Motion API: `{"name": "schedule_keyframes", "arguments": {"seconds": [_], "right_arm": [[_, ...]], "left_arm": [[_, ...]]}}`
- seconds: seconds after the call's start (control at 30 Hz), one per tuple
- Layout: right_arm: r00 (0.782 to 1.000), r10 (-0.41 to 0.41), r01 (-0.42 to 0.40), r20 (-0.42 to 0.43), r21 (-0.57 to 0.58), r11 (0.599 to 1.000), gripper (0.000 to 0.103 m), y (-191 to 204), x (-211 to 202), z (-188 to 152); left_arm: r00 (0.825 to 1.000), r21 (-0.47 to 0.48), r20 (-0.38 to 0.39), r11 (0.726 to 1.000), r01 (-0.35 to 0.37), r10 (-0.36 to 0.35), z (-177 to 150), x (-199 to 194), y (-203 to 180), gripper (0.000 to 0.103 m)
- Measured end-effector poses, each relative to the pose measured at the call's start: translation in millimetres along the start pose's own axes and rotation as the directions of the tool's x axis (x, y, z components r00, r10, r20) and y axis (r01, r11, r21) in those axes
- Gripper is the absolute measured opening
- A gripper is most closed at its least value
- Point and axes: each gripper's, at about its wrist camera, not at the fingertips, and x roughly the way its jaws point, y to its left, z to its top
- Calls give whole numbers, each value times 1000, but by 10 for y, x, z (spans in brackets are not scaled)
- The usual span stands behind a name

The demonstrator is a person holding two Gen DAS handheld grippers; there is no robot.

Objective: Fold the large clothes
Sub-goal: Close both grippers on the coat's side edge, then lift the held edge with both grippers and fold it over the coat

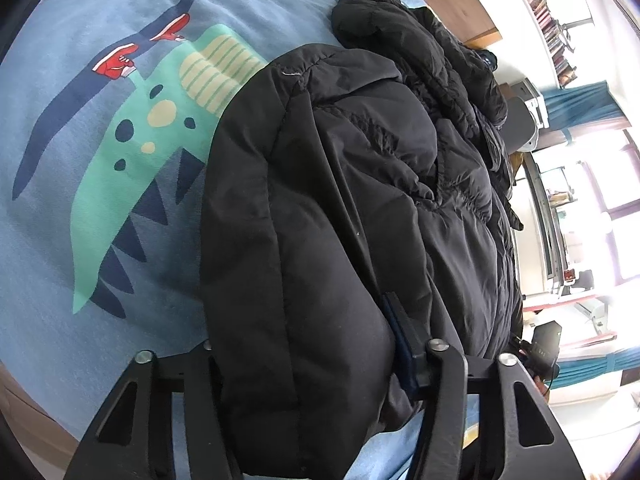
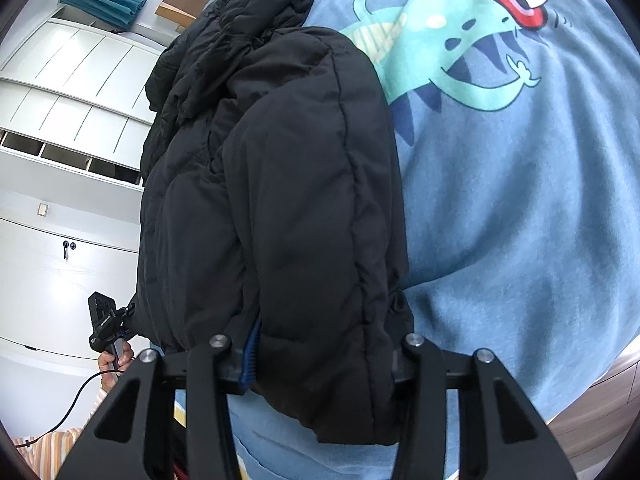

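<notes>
A black puffer jacket (image 1: 360, 184) lies bunched and folded over on a light blue bedspread (image 1: 60, 320) printed with a green dinosaur (image 1: 132, 184). My left gripper (image 1: 308, 352) is shut on the jacket's near edge. Its right pad (image 1: 404, 340) presses into the padding, and the fabric hides the left one. In the right wrist view the same jacket (image 2: 280, 180) fills the jaws of my right gripper (image 2: 324, 360), squeezed between the blue pad (image 2: 250, 356) and the opposite finger. Each view shows the other gripper at the jacket's far edge, held in a hand (image 2: 114, 360).
A wooden board (image 1: 452, 4) runs along the bed's far end. Bookshelves (image 1: 548, 20), a teal curtain (image 1: 576, 100) and bright windows stand beyond the jacket. White cabinets (image 2: 60, 120) fill the left of the right wrist view, with a striped sleeve (image 2: 60, 440) below.
</notes>
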Motion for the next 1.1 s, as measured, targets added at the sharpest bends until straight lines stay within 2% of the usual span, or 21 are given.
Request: {"name": "schedule_keyframes", "arguments": {"seconds": [0.1,0.23,0.33,0.47,0.67,0.9,1.1], "right_arm": [[1000,7,-7,10,-13,1000,30,43,-3,-5],[1000,3,-2,23,-36,999,23,142,-5,-8],[999,-3,5,38,-54,999,18,218,-35,6],[998,-13,19,58,-87,996,16,353,-92,42],[995,-2,14,104,-122,992,14,515,-208,112],[986,14,14,165,-164,986,14,743,-417,263],[976,37,6,215,-197,980,14,951,-611,427]], "left_arm": [[1000,12,6,1000,-4,4,-8,-15,-48,36],[1000,14,30,1000,-2,1,-12,-40,-106,21],[999,30,53,1000,-8,6,-7,-76,-183,16],[996,54,83,999,3,-7,34,-162,-312,14],[988,72,140,996,55,-65,177,-337,-504,12],[980,116,173,990,79,-99,306,-481,-727,12],[967,141,213,984,111,-139,476,-641,-883,11]]}}
